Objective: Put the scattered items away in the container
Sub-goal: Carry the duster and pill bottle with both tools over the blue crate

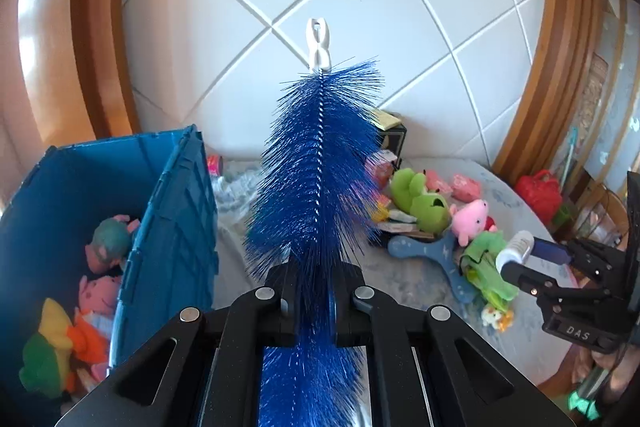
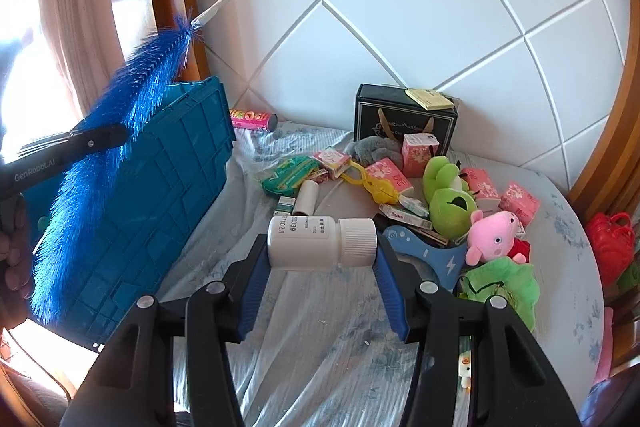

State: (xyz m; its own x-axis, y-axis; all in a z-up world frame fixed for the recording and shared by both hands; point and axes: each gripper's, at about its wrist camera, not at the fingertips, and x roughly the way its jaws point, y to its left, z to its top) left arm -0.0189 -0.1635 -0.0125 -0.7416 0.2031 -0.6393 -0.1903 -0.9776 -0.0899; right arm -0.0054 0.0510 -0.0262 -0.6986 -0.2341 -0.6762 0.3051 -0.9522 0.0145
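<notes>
The crate (image 2: 188, 163) stands on the left of the bed (image 2: 320, 307), with soft toys (image 1: 92, 291) inside it. The toy pile (image 2: 452, 203) lies on the right. A box (image 2: 404, 119) stands behind the pile, by the wall. A tube (image 2: 254, 118) lies behind the crate, maybe touching it. The brush (image 1: 316, 167) is up above the bed, beside the crate. The bottle (image 2: 322, 243) is up between crate and pile.
</notes>
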